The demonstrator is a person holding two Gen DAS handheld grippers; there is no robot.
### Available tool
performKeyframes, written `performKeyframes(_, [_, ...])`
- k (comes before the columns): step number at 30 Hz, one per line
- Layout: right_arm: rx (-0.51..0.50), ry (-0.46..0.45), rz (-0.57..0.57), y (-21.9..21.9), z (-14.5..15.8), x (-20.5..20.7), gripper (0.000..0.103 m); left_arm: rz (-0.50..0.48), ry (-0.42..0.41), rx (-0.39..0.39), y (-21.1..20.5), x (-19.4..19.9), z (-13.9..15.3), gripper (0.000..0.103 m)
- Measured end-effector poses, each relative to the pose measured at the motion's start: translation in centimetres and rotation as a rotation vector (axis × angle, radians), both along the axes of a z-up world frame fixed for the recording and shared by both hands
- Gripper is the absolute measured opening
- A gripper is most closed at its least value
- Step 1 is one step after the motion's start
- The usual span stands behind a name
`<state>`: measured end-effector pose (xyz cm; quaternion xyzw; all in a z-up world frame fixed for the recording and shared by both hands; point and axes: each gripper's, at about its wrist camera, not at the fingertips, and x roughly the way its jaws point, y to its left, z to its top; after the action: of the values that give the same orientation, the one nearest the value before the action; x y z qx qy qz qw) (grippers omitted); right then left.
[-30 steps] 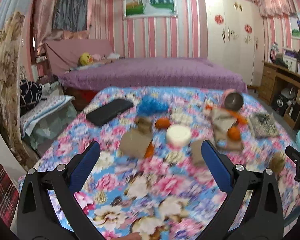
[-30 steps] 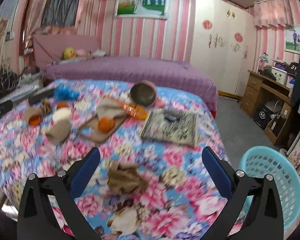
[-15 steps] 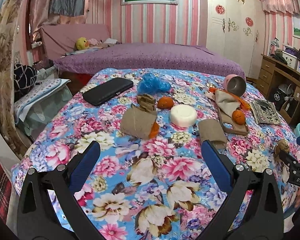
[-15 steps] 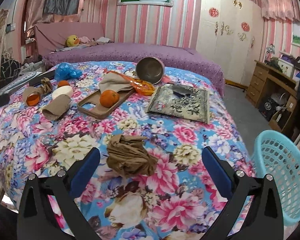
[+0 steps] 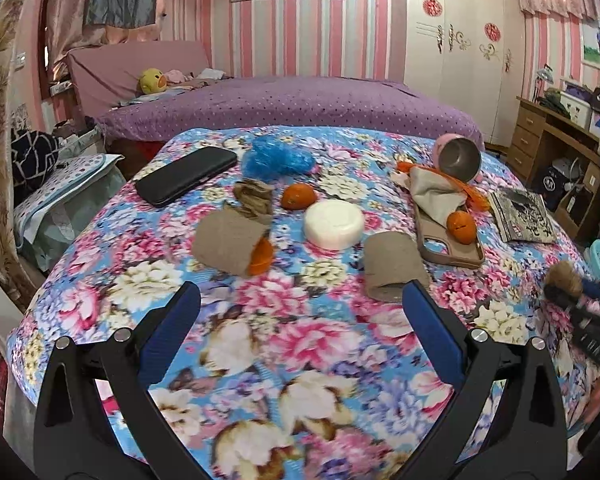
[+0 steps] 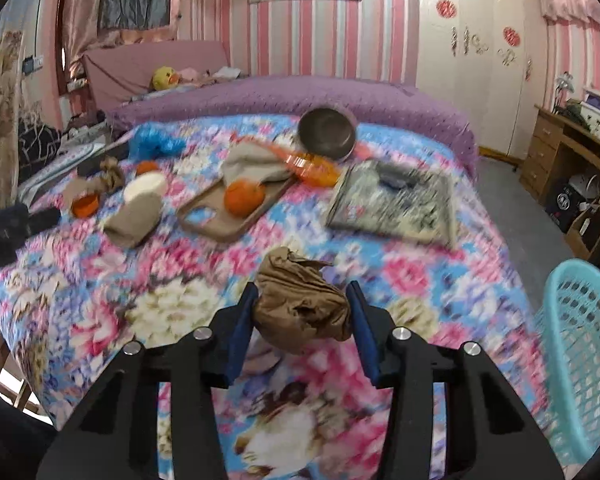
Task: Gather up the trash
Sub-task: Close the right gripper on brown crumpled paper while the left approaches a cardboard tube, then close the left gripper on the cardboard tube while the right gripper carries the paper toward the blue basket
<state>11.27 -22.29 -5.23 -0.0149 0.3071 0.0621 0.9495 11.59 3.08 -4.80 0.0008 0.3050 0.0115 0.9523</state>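
Right wrist view: right gripper [image 6: 302,317] clamps brown wad [image 6: 302,306]; left gripper's [image 5: 300,322] fingers apart; basket [image 6: 580,356] seemingly empty.

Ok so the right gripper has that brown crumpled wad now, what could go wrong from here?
The crumpled brown wad bulges beyond the right gripper, so it could slip out before reaching the turquoise basket, which stands off the bed's edge. The view is motion-blurred, suggesting a fast swing that may shake it loose. The left gripper hangs open near a brown roll and might nudge it.

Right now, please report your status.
Right gripper shut on crumpled brown paper. Left gripper open, empty. Turquoise basket at right, path unobstructed.
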Motion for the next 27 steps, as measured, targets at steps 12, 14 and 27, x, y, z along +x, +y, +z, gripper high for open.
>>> performKeyframes(12, [0.026, -0.046, -0.098, -6.5, 1.9, 1.2, 0.045, -0.038, 0.119, -0.05, -4.1, 4.4, -2.1, 0.098])
performKeyframes(14, [0.032, -0.041, -0.105, -7.0, 1.8, 1.4, 0.045, -0.032, 0.142, -0.078, -4.3, 5.2, -2.4, 0.098])
performKeyframes(27, [0.012, -0.04, -0.089, -7.3, 1.4, 1.3, 0.045, -0.076, 0.202, -0.104, -5.7, 7.4, -3.1, 0.051])
